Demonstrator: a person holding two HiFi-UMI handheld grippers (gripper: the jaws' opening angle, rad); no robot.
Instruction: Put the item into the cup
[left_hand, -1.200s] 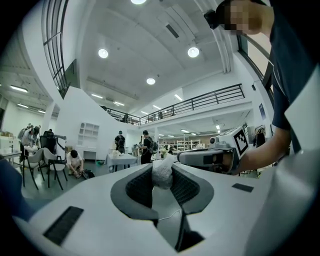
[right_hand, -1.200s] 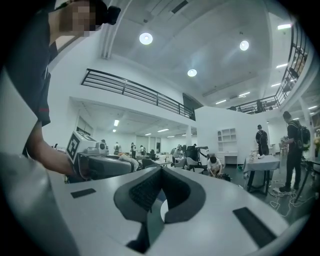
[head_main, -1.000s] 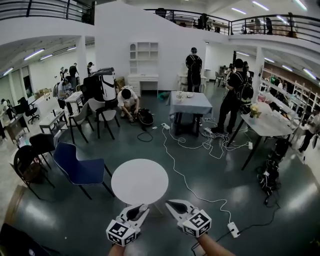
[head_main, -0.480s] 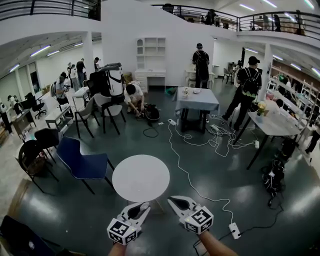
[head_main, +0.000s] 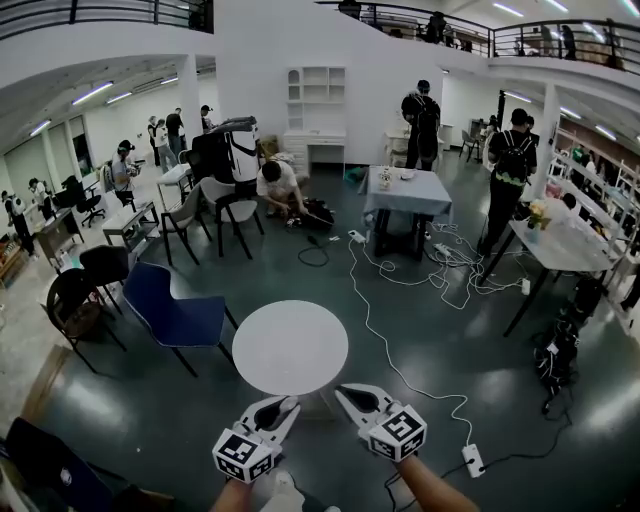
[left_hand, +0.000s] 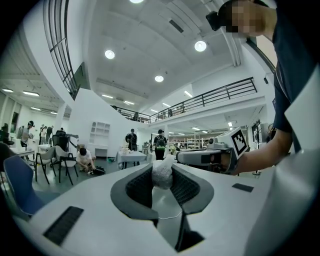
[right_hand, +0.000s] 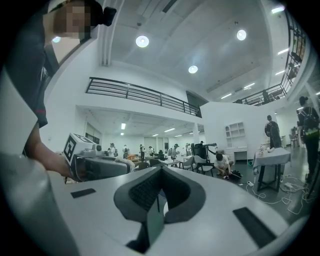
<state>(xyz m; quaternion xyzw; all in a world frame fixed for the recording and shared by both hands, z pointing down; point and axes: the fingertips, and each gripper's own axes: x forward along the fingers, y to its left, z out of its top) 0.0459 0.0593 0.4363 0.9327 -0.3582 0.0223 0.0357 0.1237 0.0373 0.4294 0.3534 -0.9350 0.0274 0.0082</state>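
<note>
Left gripper view first: pads (left_hand: 141, 187) squeezed onto a crumpled white wad (left_hand: 162, 175), so left gripper (left_hand: 163, 166) roughly half open and pinching it right out at the tips. Could be scrunched paper or plastic, can't say which. Same squeeze as a second ago, no slackening, nothing dropped. Over in the right gripper view: right gripper (right_hand: 160, 172) closed up on itself, pads (right_hand: 146, 191) meeting, nothing between them. Further out, in the head view: both grippers held level, side by side, low in frame, pretty much where they were a second ago. Just ahead of the tips, a round white table (head_main: 290, 347), bare on top. Only real change: table and blue chair (head_main: 175, 315) nudged up and to the right in frame, whole room swung that way too, so probably just a head turn to the left rather than any real approach. No cup in any view, not on the table, not on the floor around it. Reads as item picked up and ready, drop-off spot not found yet, most likely scanning for the cup. Worth keeping that pinch steady; easy to lose a light wad held only at the tips.
</note>
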